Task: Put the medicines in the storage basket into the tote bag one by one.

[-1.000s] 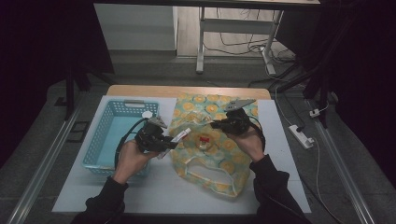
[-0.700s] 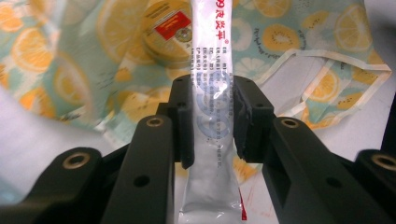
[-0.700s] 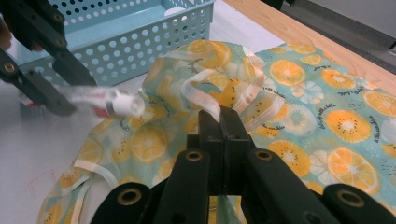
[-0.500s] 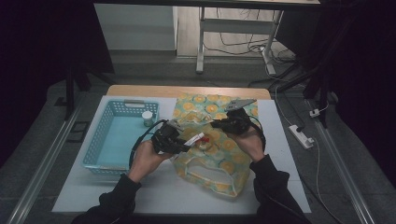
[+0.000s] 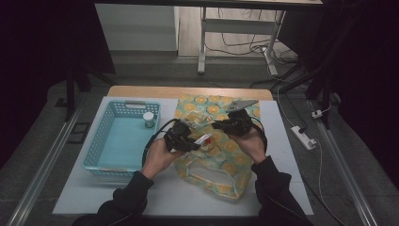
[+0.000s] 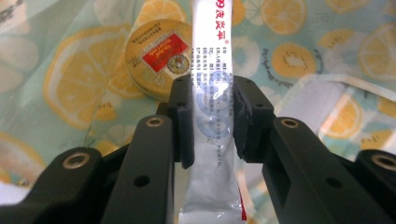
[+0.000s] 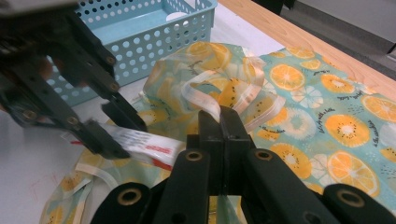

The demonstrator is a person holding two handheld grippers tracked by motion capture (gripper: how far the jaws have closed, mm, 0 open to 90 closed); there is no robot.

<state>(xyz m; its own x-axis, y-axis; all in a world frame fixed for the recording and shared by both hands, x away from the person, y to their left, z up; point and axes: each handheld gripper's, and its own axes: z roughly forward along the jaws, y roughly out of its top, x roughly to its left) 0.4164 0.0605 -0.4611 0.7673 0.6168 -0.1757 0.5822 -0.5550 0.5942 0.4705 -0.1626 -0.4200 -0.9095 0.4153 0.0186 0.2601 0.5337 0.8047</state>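
Note:
My left gripper [image 5: 192, 140] is shut on a long white sachet [image 6: 212, 88] with red and blue print, gripped across its middle. It hovers over the mouth of a teal bag [image 5: 221, 162] printed with orange slices. A round yellow tin [image 6: 156, 58] with a red label lies on the bag's fabric just beyond the sachet. My right gripper [image 7: 220, 122] is shut on the bag's pale strap [image 7: 205, 95], holding the edge lifted. In the right gripper view the left gripper [image 7: 100, 133] and sachet [image 7: 142, 143] sit close at the left.
A light blue perforated basket [image 5: 109, 149] stands to the left of the bag with a small capped jar [image 5: 148, 119] in its far corner. The bag lies on a white mat [image 5: 155, 197] over a wooden table. A power strip [image 5: 303, 137] lies on the floor at the right.
The left hand has carried the sachet rightward from beside the basket to over the bag's opening. The right hand has kept its hold on the strap without moving.

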